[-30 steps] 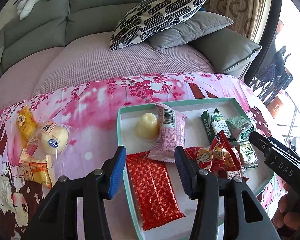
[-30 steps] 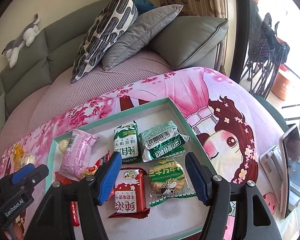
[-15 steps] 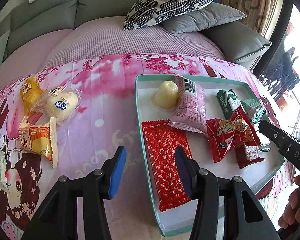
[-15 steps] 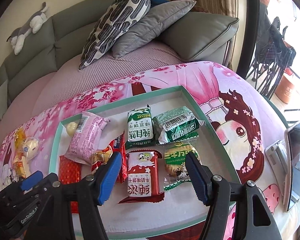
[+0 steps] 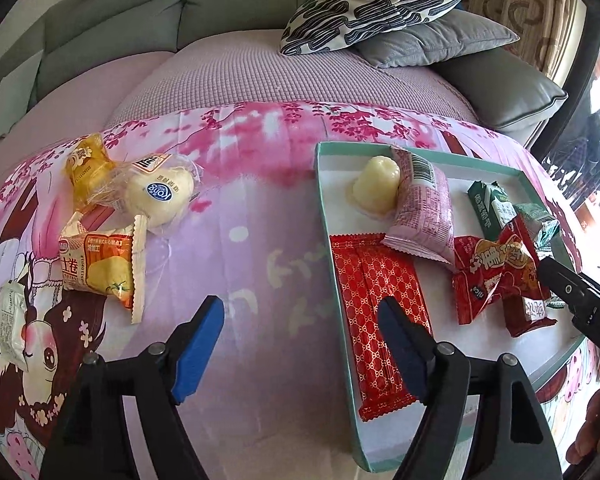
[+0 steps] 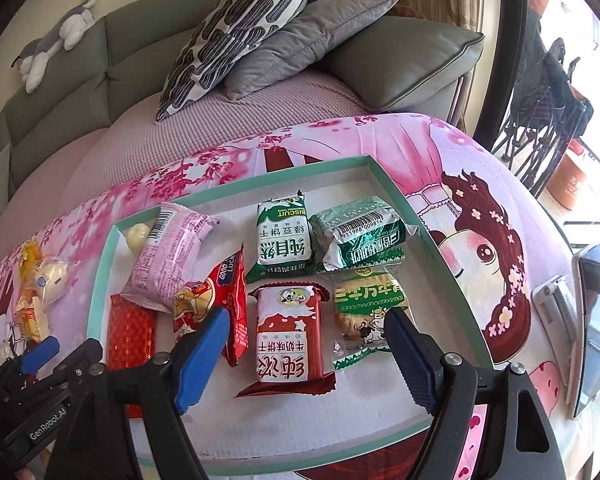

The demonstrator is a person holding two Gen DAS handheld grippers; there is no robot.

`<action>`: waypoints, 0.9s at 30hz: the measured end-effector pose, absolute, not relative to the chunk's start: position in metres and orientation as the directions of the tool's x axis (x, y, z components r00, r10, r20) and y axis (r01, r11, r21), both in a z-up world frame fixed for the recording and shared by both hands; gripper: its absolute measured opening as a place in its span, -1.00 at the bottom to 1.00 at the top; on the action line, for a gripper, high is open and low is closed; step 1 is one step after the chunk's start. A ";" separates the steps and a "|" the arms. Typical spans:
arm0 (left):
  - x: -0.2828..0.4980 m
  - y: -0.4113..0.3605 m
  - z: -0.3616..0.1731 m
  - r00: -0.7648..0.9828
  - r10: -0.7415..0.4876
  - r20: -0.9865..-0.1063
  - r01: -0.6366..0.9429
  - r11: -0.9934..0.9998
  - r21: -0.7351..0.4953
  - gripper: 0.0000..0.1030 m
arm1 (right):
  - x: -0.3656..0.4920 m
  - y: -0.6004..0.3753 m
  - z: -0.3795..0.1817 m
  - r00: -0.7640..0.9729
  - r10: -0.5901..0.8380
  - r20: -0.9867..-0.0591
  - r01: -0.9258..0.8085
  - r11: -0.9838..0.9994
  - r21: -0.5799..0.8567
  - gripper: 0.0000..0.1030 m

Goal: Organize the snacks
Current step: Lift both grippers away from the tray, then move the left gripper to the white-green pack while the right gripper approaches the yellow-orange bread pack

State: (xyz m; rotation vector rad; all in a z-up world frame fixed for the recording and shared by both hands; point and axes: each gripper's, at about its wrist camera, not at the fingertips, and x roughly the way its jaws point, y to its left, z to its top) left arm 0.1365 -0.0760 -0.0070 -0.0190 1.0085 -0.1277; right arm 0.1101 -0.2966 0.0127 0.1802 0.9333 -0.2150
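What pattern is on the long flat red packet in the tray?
The long red packet carries a fine gold lattice pattern, clearest in the left wrist view.

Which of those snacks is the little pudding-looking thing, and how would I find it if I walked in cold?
Start at the shallow mint-rimmed tray lying on the pink cartoon cloth in front of the sofa. Go to the tray's far corner on the side nearest the loose snacks; there the jelly cup stands beside the pink wrapped packet. It is the tray's only pale yellow, dome-shaped item, all others being flat printed wrappers.

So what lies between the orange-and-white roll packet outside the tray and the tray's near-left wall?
Only bare pink cloth between the roll packet and the tray wall, as the left wrist view shows.
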 end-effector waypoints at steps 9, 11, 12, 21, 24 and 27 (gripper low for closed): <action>0.138 -0.065 -0.009 0.556 -0.076 -0.828 0.040 0.997 -0.064 0.94 | 0.109 -0.297 0.012 0.583 -0.116 -0.804 0.259 0.965 0.049 1.00; 0.139 -0.063 -0.008 0.560 -0.078 -0.825 0.031 0.997 -0.073 0.94 | 0.109 -0.297 0.012 0.587 -0.121 -0.801 0.260 0.965 0.044 1.00; 0.139 -0.063 -0.008 0.561 -0.078 -0.824 0.029 0.997 -0.075 0.95 | 0.109 -0.297 0.013 0.591 -0.123 -0.797 0.260 0.965 0.043 1.00; 0.136 -0.059 -0.004 0.556 -0.064 -0.828 0.043 0.998 -0.048 0.95 | 0.108 -0.287 0.019 0.631 -0.095 -0.770 0.233 0.970 0.071 1.00; 0.135 -0.050 -0.002 0.553 -0.041 -0.832 0.031 0.999 -0.028 0.95 | 0.108 -0.279 0.023 0.645 -0.076 -0.761 0.207 0.975 0.077 1.00; 0.133 -0.034 -0.001 0.550 -0.003 -0.835 -0.004 1.000 -0.006 0.95 | 0.108 -0.266 0.026 0.653 -0.055 -0.755 0.173 0.982 0.078 1.00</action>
